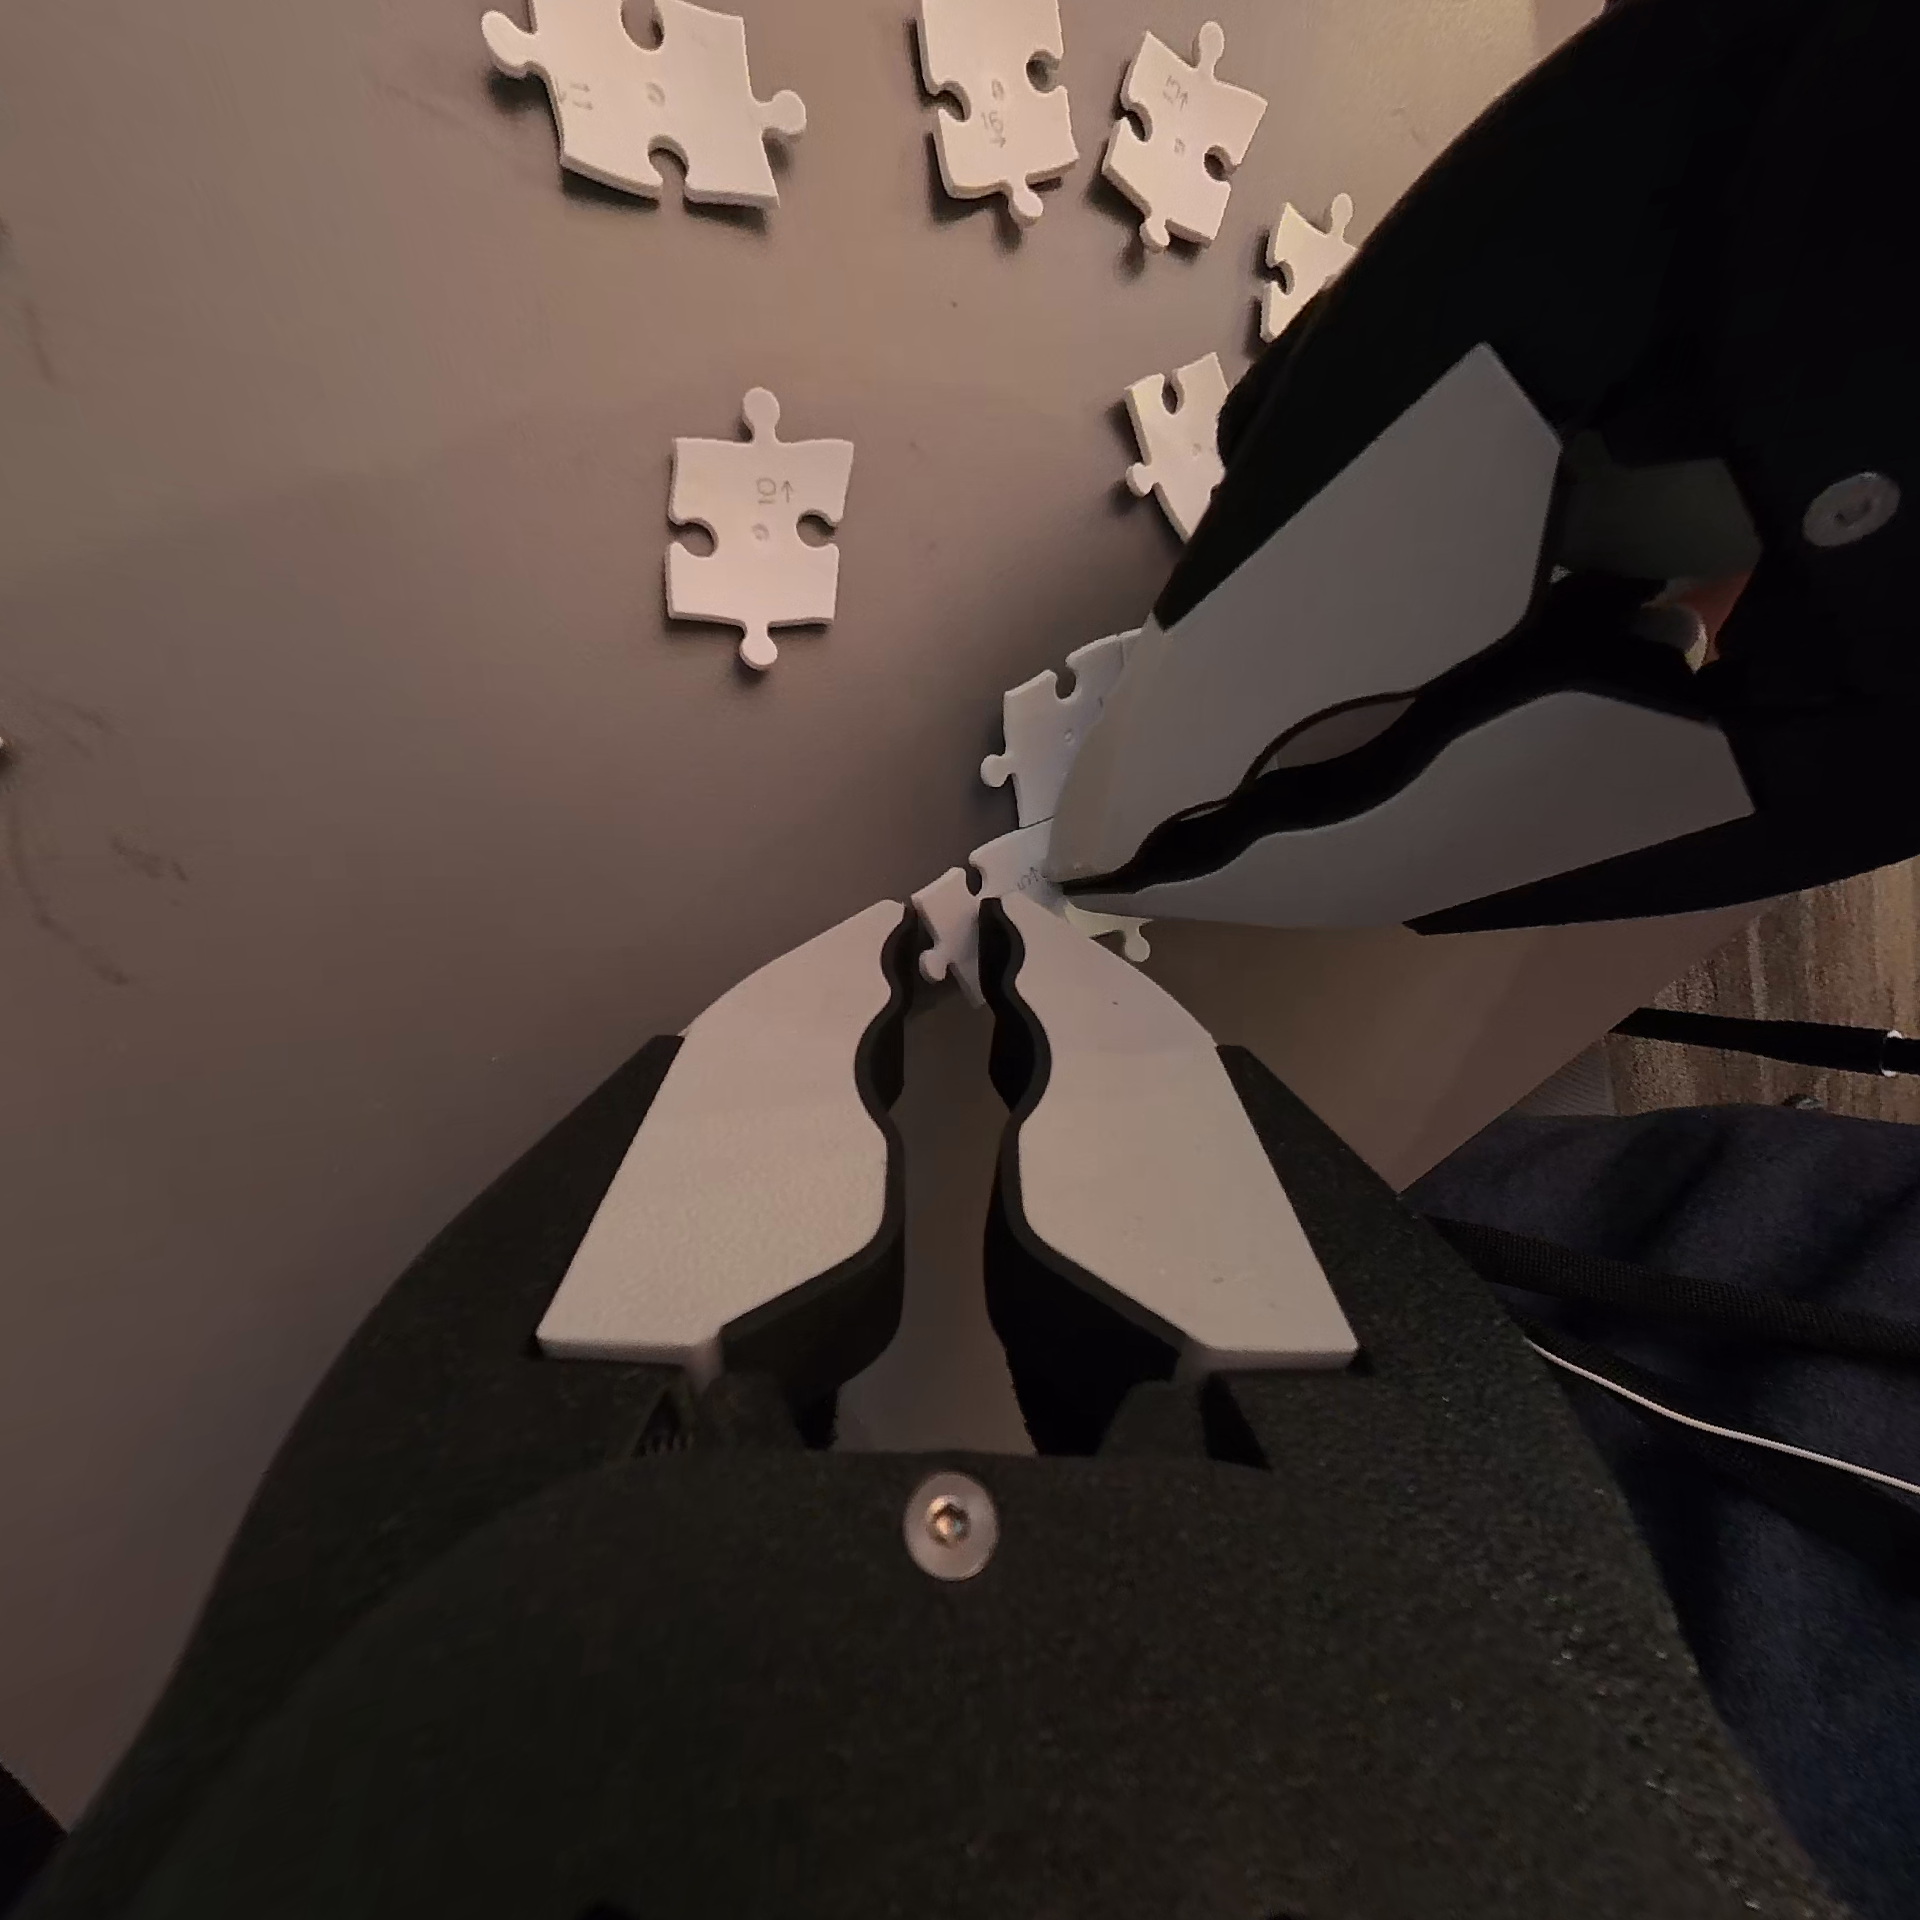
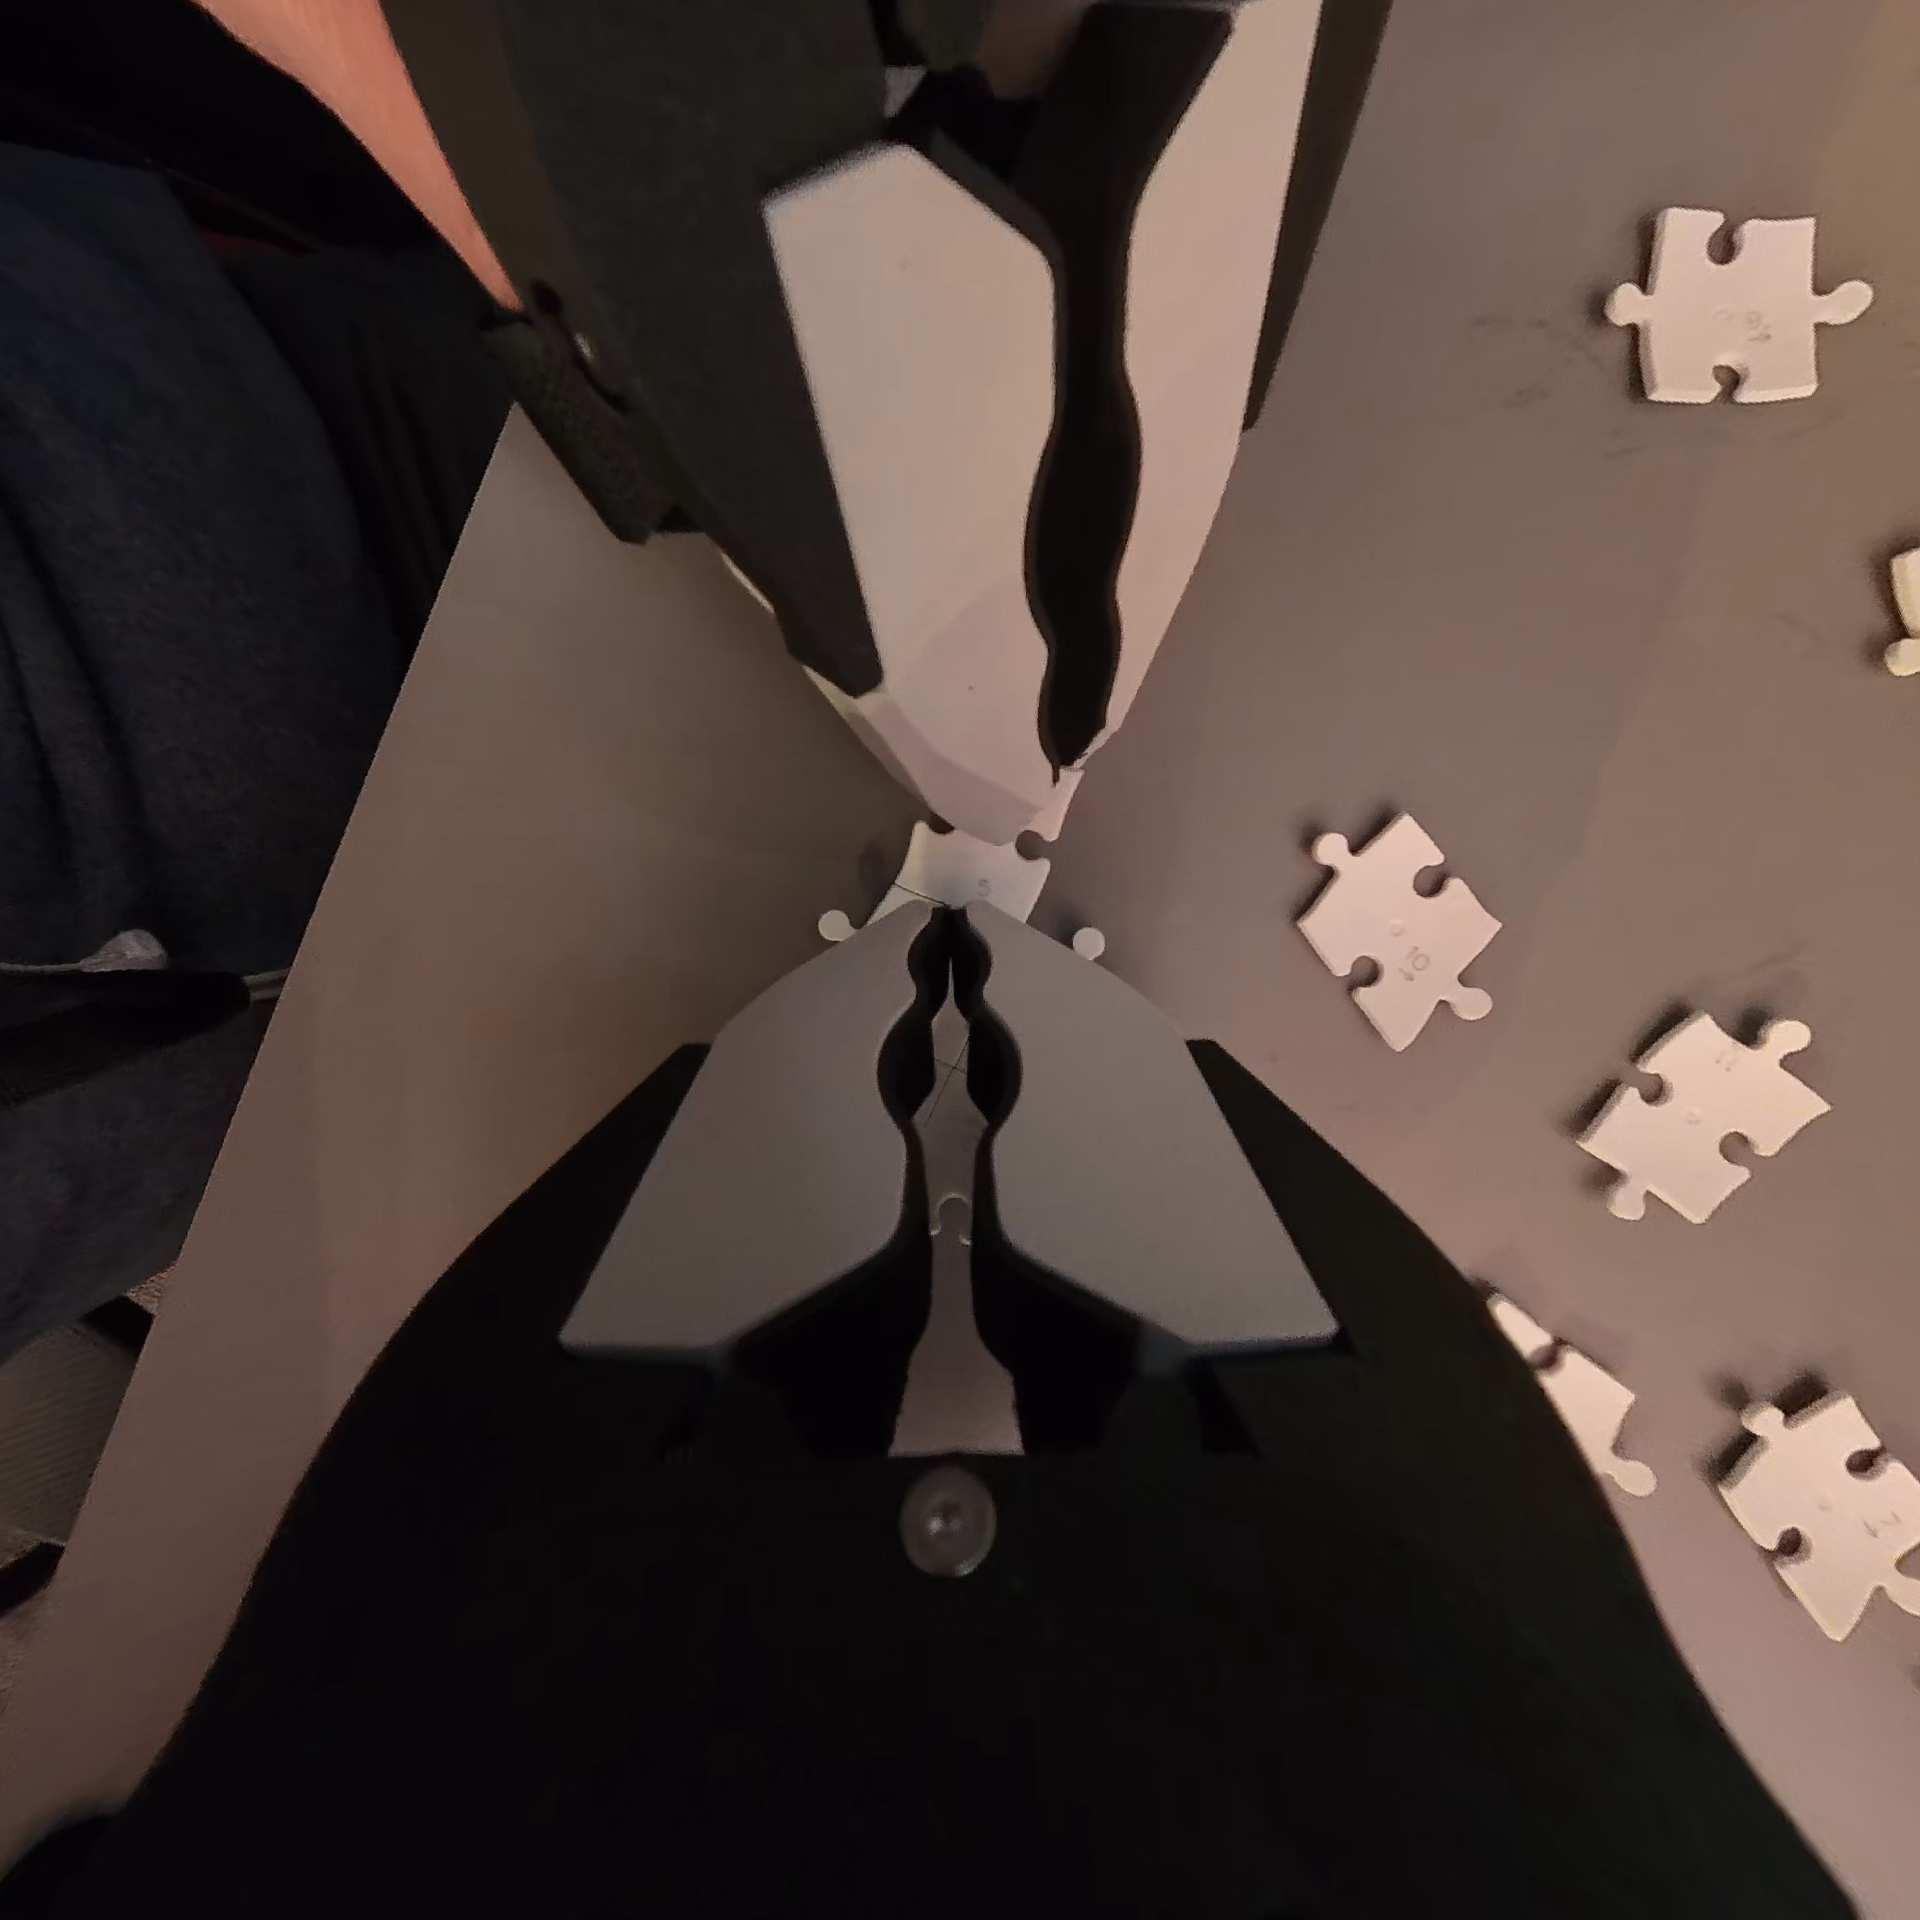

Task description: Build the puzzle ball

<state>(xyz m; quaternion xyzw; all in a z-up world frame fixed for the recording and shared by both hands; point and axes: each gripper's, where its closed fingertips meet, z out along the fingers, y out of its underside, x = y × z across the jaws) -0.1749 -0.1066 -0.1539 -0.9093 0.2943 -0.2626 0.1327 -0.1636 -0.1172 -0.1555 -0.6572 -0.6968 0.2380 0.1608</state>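
White curved puzzle pieces lie on a grey table [image 1: 312, 520]. My left gripper [image 1: 943, 914] is shut on a single small puzzle piece [image 1: 951, 940], held edge-on at its tips. My right gripper [image 1: 1065, 883] comes in from the right, shut on a partly joined cluster of pieces [image 1: 1049, 727]. The two held parts meet tip to tip above the table. In the right wrist view my right gripper [image 2: 951, 912] grips the cluster [image 2: 966, 878], and the left gripper [image 2: 1062, 774] comes down from above with its piece [image 2: 1058, 810] touching the cluster's edge.
Several loose pieces lie beyond the grippers, the nearest [image 1: 764, 525] alone and others at the far edge [image 1: 665, 99] [image 1: 997, 104]; in the right wrist view they lie to the right [image 2: 1397, 930] [image 2: 1704, 1117]. The table [image 2: 1351, 623] ends near a person's dark clothing [image 2: 156, 520]. The grippers are tip to tip, or close to it.
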